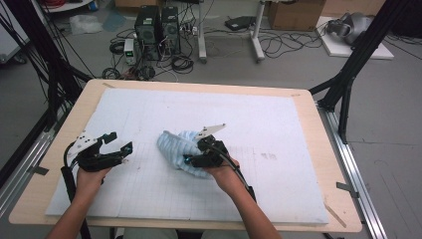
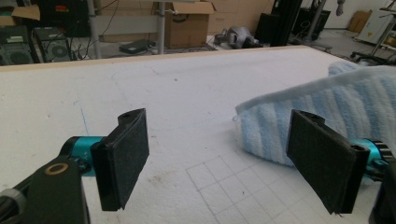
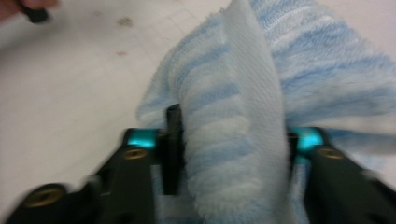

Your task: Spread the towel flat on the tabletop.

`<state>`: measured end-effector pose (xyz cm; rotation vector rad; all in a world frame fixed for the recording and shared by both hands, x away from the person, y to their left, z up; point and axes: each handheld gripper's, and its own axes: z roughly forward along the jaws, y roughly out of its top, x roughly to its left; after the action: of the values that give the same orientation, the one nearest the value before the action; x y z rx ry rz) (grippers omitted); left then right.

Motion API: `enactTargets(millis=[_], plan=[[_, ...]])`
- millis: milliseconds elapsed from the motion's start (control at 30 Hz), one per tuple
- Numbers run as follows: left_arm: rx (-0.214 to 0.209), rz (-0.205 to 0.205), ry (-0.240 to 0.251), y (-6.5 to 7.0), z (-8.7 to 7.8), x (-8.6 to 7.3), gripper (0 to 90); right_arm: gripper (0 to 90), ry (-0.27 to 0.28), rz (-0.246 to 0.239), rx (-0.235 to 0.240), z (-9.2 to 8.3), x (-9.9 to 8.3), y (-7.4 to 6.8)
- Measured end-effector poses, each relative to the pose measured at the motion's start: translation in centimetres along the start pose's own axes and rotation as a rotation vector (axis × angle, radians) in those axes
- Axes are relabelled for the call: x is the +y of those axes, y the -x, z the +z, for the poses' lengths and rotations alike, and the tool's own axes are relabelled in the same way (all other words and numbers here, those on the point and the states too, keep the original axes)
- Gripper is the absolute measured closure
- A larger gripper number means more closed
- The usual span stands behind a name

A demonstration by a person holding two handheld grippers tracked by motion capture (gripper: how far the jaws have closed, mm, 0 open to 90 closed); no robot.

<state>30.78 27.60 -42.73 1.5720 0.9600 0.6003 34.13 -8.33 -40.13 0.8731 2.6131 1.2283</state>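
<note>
A light blue striped towel [image 1: 175,148] lies bunched on the white gridded mat [image 1: 234,112] near the middle of the table. My right gripper [image 1: 195,151] sits at the towel's right side, shut on a raised fold of it. In the right gripper view that fold of the towel [image 3: 229,116] fills the whole gap between the right gripper's [image 3: 231,140] jaws. My left gripper [image 1: 122,141] hovers over the mat to the left, open and holding nothing. In the left gripper view its wide-apart pads [image 2: 123,158] frame bare mat, with the towel [image 2: 327,102] lying beyond the right pad.
The mat rests on a wooden table [image 1: 318,149] with black frame posts [image 1: 348,74] at the back corners. On the floor behind stand computer towers [image 1: 157,27], cables and a cardboard box [image 1: 293,12].
</note>
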Motion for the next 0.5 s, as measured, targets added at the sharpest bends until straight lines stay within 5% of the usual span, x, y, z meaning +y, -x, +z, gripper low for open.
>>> enactTargets(millis=[67,200,333,400,433,500], plan=[[0.0,0.002,0.0,0.0,0.0,0.0,21.6,41.4,0.0,-0.017,-0.043,-0.2,0.0,0.0],[0.001,-0.001,0.002,0.0,0.0,0.0,21.6,39.2,0.035,-0.057,-0.111,-1.5,0.0,0.3],[-0.002,-0.002,0.001,0.0,0.1,0.0,21.6,54.2,0.009,-0.127,-0.101,-2.1,0.1,0.2],[-0.004,-0.001,-0.001,0.0,0.1,0.0,21.6,68.6,-0.009,-0.166,-0.09,-2.0,0.1,0.1],[-0.004,-0.001,-0.001,0.0,0.1,0.0,21.6,78.3,-0.001,-0.182,-0.081,-1.9,0.2,0.1],[-0.003,0.001,-0.001,0.1,0.0,0.0,21.6,82.5,0.028,-0.211,-0.112,-2.0,0.4,0.3]])
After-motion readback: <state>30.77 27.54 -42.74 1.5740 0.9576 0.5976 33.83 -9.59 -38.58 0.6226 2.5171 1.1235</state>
